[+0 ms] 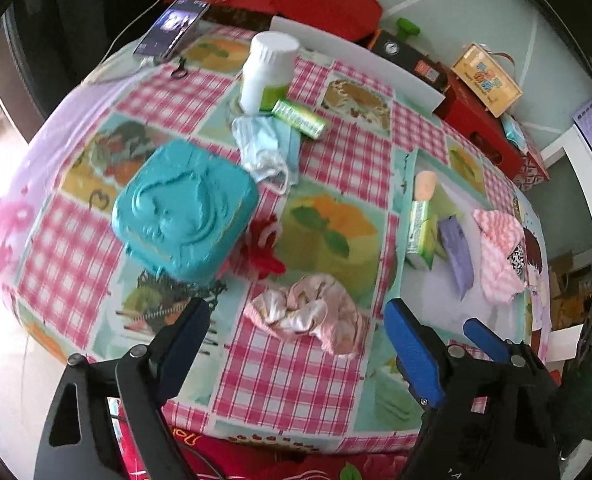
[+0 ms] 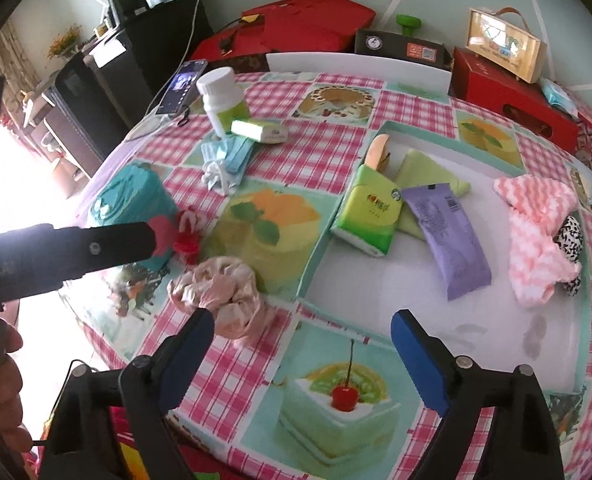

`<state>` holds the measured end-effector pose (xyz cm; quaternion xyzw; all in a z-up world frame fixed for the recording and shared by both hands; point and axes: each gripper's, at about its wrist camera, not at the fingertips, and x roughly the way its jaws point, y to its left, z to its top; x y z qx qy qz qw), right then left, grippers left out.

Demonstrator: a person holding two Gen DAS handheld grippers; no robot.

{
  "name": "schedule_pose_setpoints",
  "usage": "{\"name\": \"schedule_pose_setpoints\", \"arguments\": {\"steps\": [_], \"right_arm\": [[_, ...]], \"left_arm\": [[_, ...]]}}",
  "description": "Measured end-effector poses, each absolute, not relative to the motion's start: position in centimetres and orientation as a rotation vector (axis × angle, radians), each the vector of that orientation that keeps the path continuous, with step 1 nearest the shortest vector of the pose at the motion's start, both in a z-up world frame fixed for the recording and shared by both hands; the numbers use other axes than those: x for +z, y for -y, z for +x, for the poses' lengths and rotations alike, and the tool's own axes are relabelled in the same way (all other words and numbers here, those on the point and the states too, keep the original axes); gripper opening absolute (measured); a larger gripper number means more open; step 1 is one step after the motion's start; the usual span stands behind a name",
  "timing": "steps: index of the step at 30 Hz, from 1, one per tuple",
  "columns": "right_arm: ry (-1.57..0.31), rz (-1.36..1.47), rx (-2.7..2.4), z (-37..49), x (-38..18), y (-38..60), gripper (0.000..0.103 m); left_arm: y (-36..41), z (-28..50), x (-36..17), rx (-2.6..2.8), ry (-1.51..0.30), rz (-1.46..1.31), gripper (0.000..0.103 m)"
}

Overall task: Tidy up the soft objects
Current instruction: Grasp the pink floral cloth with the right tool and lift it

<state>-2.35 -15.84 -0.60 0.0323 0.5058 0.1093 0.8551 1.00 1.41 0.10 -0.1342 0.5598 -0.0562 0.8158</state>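
A crumpled pink satin cloth lies on the checked tablecloth just ahead of my open, empty left gripper; it also shows in the right wrist view. My right gripper is open and empty, with the cloth by its left finger. A shallow white tray on the right holds a green tissue pack, a purple pouch, a green cloth and a pink wavy towel. Blue face masks and a red scrunchie lie on the table.
A teal embossed box sits left of centre. A white bottle, a small green box and a phone are at the back. Red boxes stand behind the table. The left tool's body crosses the right view.
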Motion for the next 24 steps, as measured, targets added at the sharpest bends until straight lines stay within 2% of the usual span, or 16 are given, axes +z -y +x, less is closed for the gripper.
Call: {"name": "schedule_pose_setpoints", "arguments": {"steps": [5,24], "right_arm": [[-1.08,0.037,0.27,-2.3,-1.2,14.4,0.084],[-1.173,-0.077,0.372,-0.1,-4.0,8.9,0.073]], "left_arm": [[-2.6,1.2,-1.1,-0.087,-1.214,-0.325,0.089],[-4.8,2.2,-4.3,-0.035,-1.289,-0.36,0.089]]}}
